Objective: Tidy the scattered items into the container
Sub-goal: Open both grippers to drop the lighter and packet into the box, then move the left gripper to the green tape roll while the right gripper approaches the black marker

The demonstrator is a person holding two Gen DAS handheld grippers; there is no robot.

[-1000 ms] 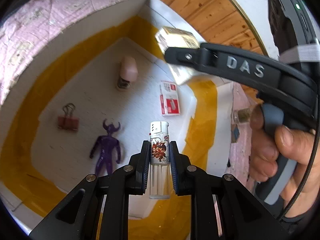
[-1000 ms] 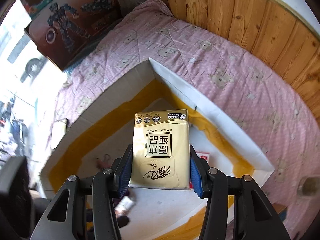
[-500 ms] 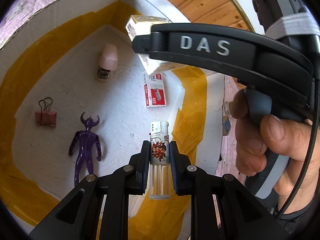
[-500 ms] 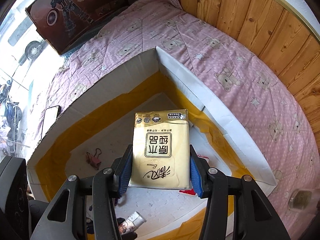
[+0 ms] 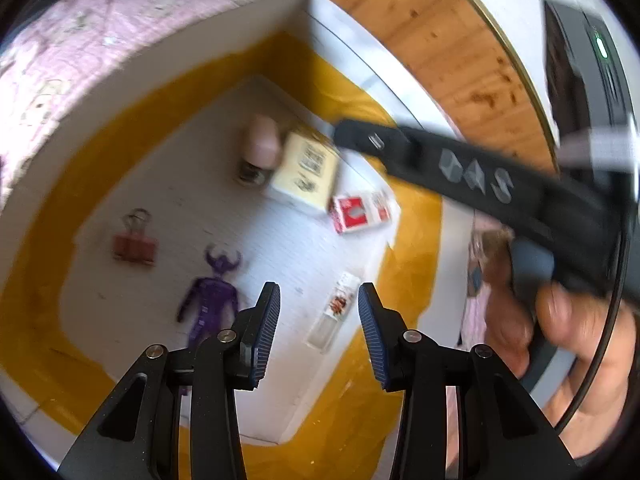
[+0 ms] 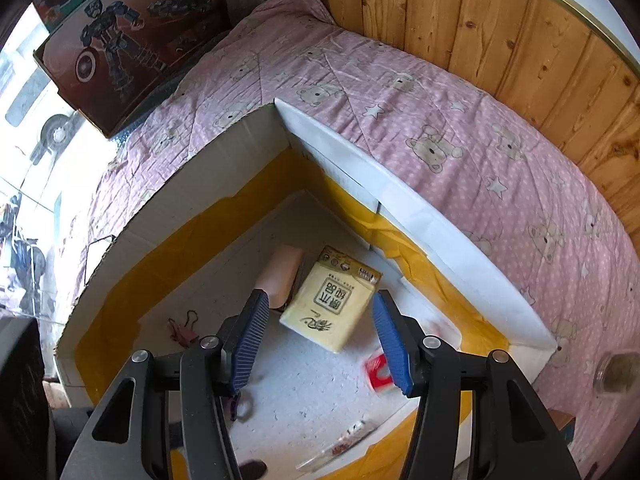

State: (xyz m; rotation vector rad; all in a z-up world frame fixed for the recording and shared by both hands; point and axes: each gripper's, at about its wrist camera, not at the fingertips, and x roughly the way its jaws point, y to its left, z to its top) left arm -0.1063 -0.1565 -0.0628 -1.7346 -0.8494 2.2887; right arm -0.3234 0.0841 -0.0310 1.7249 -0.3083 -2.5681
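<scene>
A white foam box [image 5: 120, 92] with yellow tape lining sits on a pink bedspread; it also shows in the right wrist view [image 6: 420, 216]. My left gripper [image 5: 319, 334] is open and empty above the box floor. A clear lighter [image 5: 334, 312] with a cartoon sticker lies on the floor below it, also seen in the right wrist view [image 6: 340, 444]. My right gripper [image 6: 322, 344] is open and empty above the box. A yellow tissue pack [image 6: 330, 304] lies on the floor under it, also seen in the left wrist view [image 5: 306, 172].
In the box lie a pink-capped bottle [image 5: 260, 148], a red binder clip [image 5: 134, 246], a purple horned figure [image 5: 212, 300] and a red-white staple box [image 5: 360, 212]. A small jar [image 6: 614, 372] sits on the bedspread [image 6: 400, 92]. A robot-print carton [image 6: 120, 40] stands far left.
Both grippers opened. The lighter dropped from the left gripper onto the box floor. The tissue pack dropped from the right gripper and lies beside the pink-capped bottle.
</scene>
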